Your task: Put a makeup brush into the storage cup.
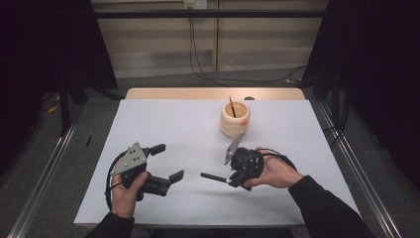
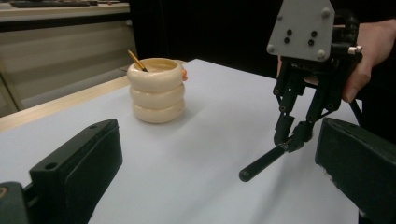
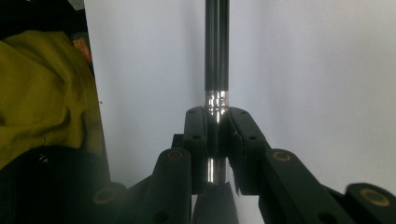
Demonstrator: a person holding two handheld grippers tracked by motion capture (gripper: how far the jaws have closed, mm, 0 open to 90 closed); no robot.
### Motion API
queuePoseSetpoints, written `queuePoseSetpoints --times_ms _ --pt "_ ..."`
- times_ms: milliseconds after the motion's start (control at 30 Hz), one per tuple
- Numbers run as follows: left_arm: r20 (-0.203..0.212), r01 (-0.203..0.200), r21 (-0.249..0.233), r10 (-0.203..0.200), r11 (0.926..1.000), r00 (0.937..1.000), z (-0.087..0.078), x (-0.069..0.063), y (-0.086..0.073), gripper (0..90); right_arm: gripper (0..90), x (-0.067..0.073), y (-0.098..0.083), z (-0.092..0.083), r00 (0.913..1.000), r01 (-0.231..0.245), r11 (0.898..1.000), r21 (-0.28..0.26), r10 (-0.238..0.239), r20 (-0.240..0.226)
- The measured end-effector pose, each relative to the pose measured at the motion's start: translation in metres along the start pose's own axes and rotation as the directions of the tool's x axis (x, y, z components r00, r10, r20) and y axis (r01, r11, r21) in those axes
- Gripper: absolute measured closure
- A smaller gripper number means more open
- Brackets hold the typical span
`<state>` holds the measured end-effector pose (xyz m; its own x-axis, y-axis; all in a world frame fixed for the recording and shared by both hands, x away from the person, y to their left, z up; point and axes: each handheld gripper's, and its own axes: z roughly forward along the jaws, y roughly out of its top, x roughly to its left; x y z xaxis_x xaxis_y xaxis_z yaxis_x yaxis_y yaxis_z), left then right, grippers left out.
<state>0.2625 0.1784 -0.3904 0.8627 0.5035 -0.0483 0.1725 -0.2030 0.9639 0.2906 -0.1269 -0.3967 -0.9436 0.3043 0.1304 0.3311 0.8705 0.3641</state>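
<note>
You're pinching the pen in your right gripper, left gripper spread; next, be carrying it to the holder

Dim surroundings, bright table, blurred near foregrounds

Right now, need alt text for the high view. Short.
The right gripper is shut on a black pen, held level above the white table. The left gripper, jaws open and empty, is held opposite it. Behind them stands a cream ribbed pen holder with a pencil in it.
</note>
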Motion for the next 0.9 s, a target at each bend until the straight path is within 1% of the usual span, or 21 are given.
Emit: queuePoseSetpoints --times_ms 33,67,100,133,167,200,233,300,333,367,400,433,467,533,600,667,700,733,767,800,900 --pt "0.031 -0.002 -0.008 0.002 1.0 0.9995 0.002 0.001 0.0 0.7 78.9 0.0 0.0 -0.001 1.0 0.001 1.0 -0.003 -0.001 0.004" --pt "0.021 -0.011 0.003 0.011 0.9999 0.9997 0.003 0.0 0.002 0.6 78.9 0.0 0.0 -0.001 1.0 0.007 1.0 -0.004 -0.007 0.001" --pt "0.025 -0.01 0.012 0.01 0.9999 0.9996 0.003 -0.001 0.003 0.7 78.8 0.001 -0.001 -0.002 1.0 -0.001 1.0 -0.005 0.001 0.005" --pt "0.042 -0.018 0.022 0.017 0.9996 0.999 0.004 -0.001 0.005 0.6 78.9 0.0 -0.001 -0.003 1.0 0.006 1.0 -0.005 -0.006 -0.004" --pt "0.076 -0.023 0.015 0.022 0.9996 0.9969 0.006 0.0 0.006 0.7 78.9 0.0 -0.001 -0.003 0.9999 0.015 1.0 -0.01 -0.015 -0.003" --pt "0.081 -0.02 0.023 0.018 0.9995 0.9965 0.006 -0.001 0.007 0.9 78.9 0.001 -0.001 -0.003 1.0 0.009 1.0 -0.012 -0.009 0.004" --pt "0.072 -0.029 0.027 0.027 0.9992 0.997 0.007 -0.001 0.008 1.0 78.9 0.001 -0.001 -0.004 1.0 -0.001 1.0 -0.011 0.001 0.002" --pt "0.089 -0.036 0.045 0.032 0.9984 0.9955 0.01 -0.001 0.009 0.6 78.9 0.002 -0.001 -0.004 1.0 0.006 1.0 -0.009 -0.006 0.002" --pt "0.081 -0.034 0.056 0.029 0.9978 0.9963 0.011 -0.002 0.009 0.7 78.9 0.003 -0.001 -0.004 1.0 -0.003 1.0 -0.005 0.003 -0.004" --pt "0.11 -0.036 0.057 0.03 0.9977 0.9935 0.013 -0.002 0.009 0.8 78.8 0.003 0.0 -0.003 0.9999 0.009 1.0 -0.006 -0.009 -0.007" --pt "0.117 -0.038 0.061 0.03 0.9974 0.9927 0.014 -0.002 0.008 0.9 78.8 0.003 0.0 -0.003 0.9997 0.016 1.0 0.002 -0.016 -0.017" --pt "0.127 -0.049 0.07 0.039 0.9963 0.9912 0.015 -0.002 0.008 1.0 78.9 0.003 0.0 -0.002 0.9995 0.028 1.0 -0.001 -0.028 -0.013" --pt "0.127 -0.054 0.077 0.044 0.9956 0.991 0.017 -0.002 0.008 1.0 78.8 0.003 0.001 -0.001 0.9995 0.028 1.0 -0.001 -0.028 -0.013" --pt "0.144 -0.055 0.092 0.041 0.9943 0.9887 0.019 -0.002 0.007 0.9 78.8 0.004 0.001 -0.002 0.9998 0.016 1.0 0.003 -0.016 -0.013" --pt "0.148 -0.059 0.112 0.042 0.9919 0.9881 0.022 -0.003 0.007 0.9 78.9 0.003 0.001 -0.001 0.9997 0.022 1.0 0.0 -0.022 -0.012" --pt "0.161 -0.076 0.13 0.055 0.9886 0.9854 0.025 -0.003 0.007 1.0 78.9 0.004 0.002 -0.002 0.9998 0.017 1.0 0.003 -0.017 -0.014" --pt "0.184 -0.073 0.14 0.046 0.9875 0.9818 0.026 -0.003 0.007 1.3 78.9 0.005 0.002 -0.002 0.9999 0.011 1.0 0.004 -0.011 -0.012" --pt "0.202 -0.072 0.147 0.041 0.9865 0.9785 0.028 -0.003 0.007 1.3 78.9 0.004 0.002 -0.002 0.9995 0.027 1.0 0.001 -0.027 -0.019" --pt "0.198 -0.076 0.16 0.043 0.9843 0.9792 0.028 -0.003 0.007 1.3 78.9 0.004 0.002 -0.002 0.999 0.04 0.999 -0.006 -0.04 -0.019" --pt "0.209 -0.07 0.157 0.036 0.9851 0.9772 0.03 -0.004 0.006 1.4 78.9 0.005 0.002 -0.002 0.9986 0.048 0.999 -0.008 -0.048 -0.022" --pt "0.221 -0.089 0.193 0.045 0.9771 0.9743 0.033 -0.005 0.005 1.3 78.9 0.006 0.002 -0.001 0.9989 0.039 0.999 0.004 -0.039 -0.026"
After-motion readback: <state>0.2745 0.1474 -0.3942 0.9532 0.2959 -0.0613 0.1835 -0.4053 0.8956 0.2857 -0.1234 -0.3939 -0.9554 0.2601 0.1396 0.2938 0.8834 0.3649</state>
